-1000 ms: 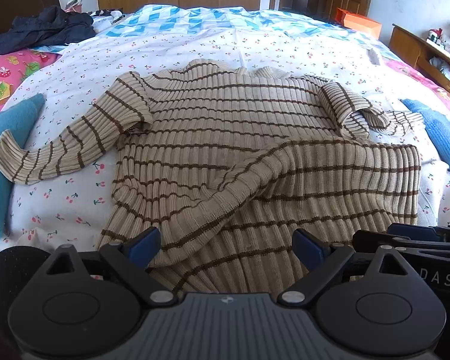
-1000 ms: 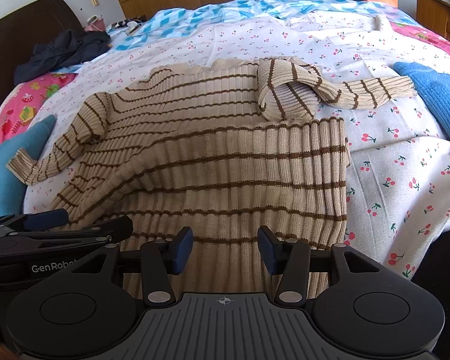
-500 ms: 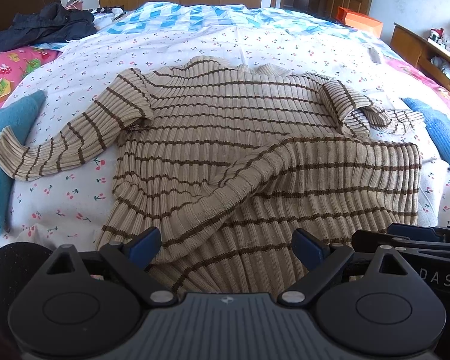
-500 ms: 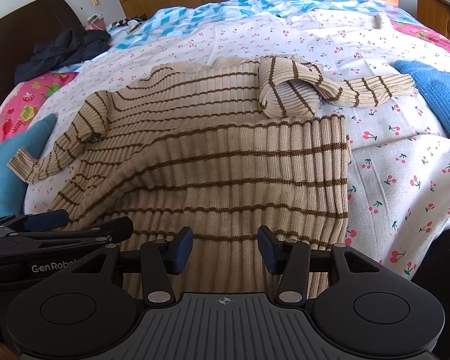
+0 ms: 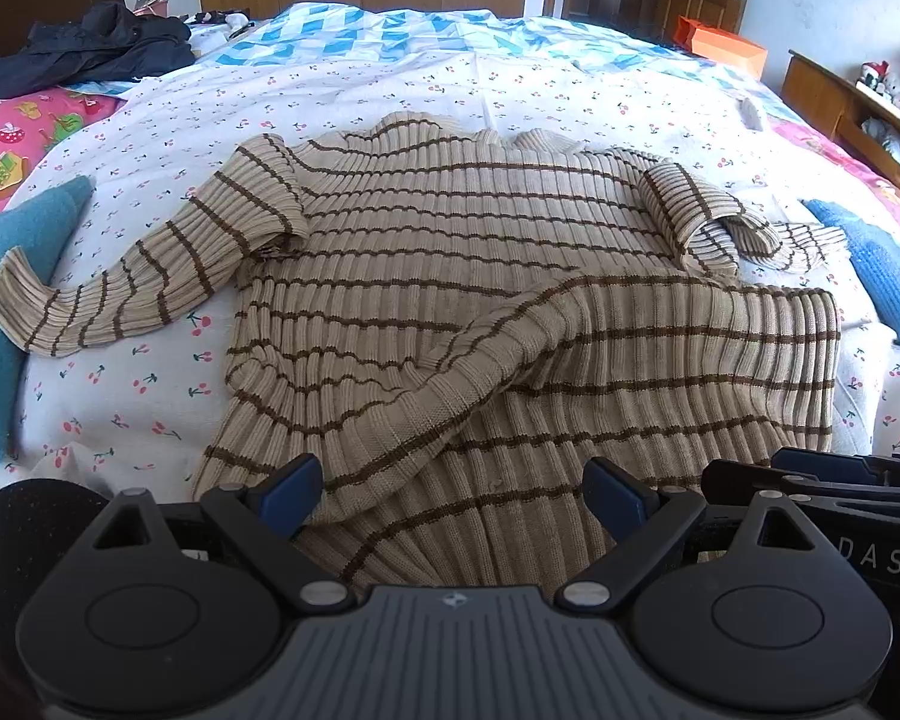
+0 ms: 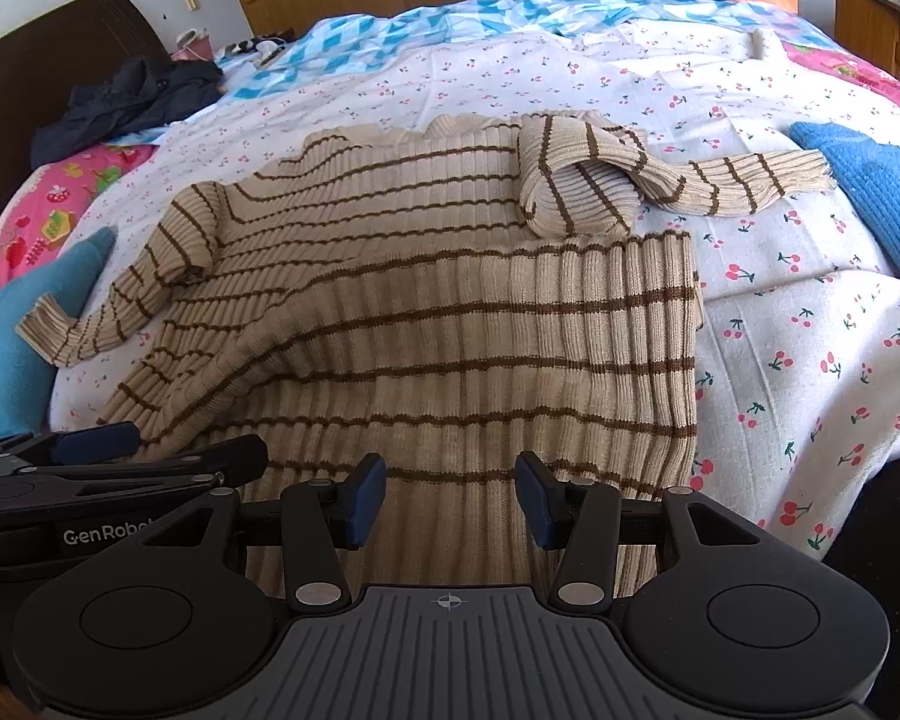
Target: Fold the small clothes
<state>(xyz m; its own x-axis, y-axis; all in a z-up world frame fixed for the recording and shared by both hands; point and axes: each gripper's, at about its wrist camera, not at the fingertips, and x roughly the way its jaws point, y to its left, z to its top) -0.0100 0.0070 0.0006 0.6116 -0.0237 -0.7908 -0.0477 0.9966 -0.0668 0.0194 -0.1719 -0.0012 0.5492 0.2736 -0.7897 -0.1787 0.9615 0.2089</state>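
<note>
A beige sweater with brown stripes [image 5: 450,276] lies on the bed, also in the right wrist view [image 6: 450,324]. Its lower right part is folded up over the body, leaving a diagonal ridge [image 5: 480,360]. The left sleeve [image 5: 120,288] stretches out left; the right sleeve [image 6: 690,180] is bunched and trails right. My left gripper [image 5: 453,492] is open and empty above the near hem. My right gripper [image 6: 450,498] is open and empty above the near hem, just right of the left one [image 6: 90,462].
The bed has a white cherry-print sheet [image 5: 120,408]. Blue knit garments lie at the left [image 5: 6,276] and right [image 6: 870,192]. A dark jacket [image 5: 90,42] lies at the far left. A wooden shelf [image 5: 840,102] and orange box [image 5: 726,48] stand far right.
Both grippers have drawn back slightly toward me and stayed open. The sweater has not moved.
</note>
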